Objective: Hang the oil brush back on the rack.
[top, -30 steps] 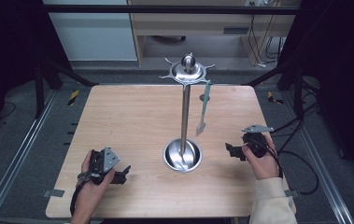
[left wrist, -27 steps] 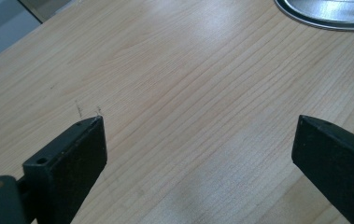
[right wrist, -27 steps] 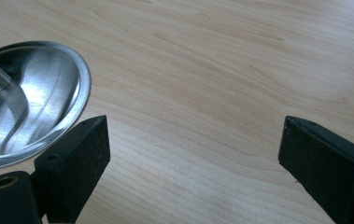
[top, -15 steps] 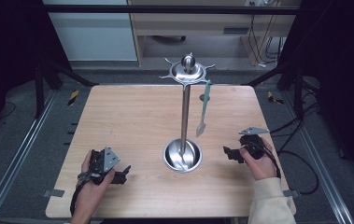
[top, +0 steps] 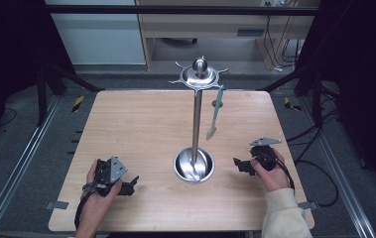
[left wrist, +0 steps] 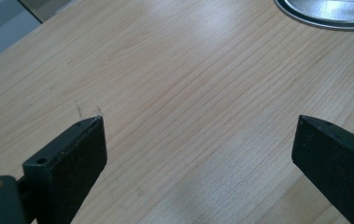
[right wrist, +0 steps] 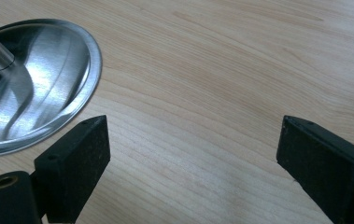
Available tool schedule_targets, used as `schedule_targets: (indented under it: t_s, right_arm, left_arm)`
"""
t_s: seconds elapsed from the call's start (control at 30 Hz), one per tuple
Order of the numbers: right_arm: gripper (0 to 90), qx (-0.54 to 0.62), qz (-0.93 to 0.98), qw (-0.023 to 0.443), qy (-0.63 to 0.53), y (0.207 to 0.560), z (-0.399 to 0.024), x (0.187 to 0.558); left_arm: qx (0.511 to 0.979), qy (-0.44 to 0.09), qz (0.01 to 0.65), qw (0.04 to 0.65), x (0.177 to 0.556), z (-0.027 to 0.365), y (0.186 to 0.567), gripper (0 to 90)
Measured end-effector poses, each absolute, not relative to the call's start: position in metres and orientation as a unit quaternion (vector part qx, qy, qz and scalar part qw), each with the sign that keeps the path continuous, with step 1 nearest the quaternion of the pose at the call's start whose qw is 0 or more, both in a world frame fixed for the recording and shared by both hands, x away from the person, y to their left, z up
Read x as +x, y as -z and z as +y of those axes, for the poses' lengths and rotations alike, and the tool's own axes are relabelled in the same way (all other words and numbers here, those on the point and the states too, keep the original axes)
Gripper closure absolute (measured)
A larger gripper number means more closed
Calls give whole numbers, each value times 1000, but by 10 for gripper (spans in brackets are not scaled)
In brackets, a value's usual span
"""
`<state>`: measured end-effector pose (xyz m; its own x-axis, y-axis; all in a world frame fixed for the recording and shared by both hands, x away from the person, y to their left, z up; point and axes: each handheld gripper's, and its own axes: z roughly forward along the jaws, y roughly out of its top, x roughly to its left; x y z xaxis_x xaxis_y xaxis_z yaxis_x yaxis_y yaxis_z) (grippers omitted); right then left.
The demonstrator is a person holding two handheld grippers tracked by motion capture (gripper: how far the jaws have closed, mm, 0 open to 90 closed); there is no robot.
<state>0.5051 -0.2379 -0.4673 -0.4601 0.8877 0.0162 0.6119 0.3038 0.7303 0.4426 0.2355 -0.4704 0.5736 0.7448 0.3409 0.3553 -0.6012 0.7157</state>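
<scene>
- The left tongs (top: 131,183) rest low at the near left of the table (top: 141,129), held in the person's left hand (top: 98,191). In the left gripper view its jaws stand wide apart with only bare wood between them, so it grips nothing; it looks parked, out of the way of the work.
- The right tongs (top: 238,165) sit at the near right in the right hand (top: 270,171), jaws pointing inward toward the stand. In the right gripper view they too gape wide over bare wood, with nothing in their grip. Being just beside the dish, this one seems readied for a reach.
- Between the two, the round steel base dish (top: 194,165) sits near the table's middle; its weight and width are likely what keeps the tall pole (top: 196,124) upright.
- Farther back and higher, the pole ends in a hooked crown (top: 199,75) with a knob on top.
- From one hook on the crown's right side hangs a pale green spatula (top: 215,113), blade down, clear of the pole and table. Hung this way it is free to be lifted off, and it is well apart from both tongs.
</scene>
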Motion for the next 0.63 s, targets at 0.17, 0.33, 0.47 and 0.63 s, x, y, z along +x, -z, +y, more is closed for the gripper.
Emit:
schedule_targets:
  t_s: [0.17, 0.33, 0.47, 0.63]
  right_arm:
    - [103, 471, 782, 201, -356, 473, -235, 506]
    - [103, 463, 784, 202, -361, 477, -232, 506]
    - [103, 458, 788, 199, -360, 479, -227, 505]
    - [102, 459, 789, 198, -358, 479, -228, 506]
  left_arm:
    - [834, -324, 330, 301, 443, 235, 470, 28]
    - [835, -323, 329, 300, 443, 235, 470, 29]
    - [834, -323, 330, 300, 443, 235, 470, 28]
    - [834, -324, 330, 301, 443, 235, 470, 28]
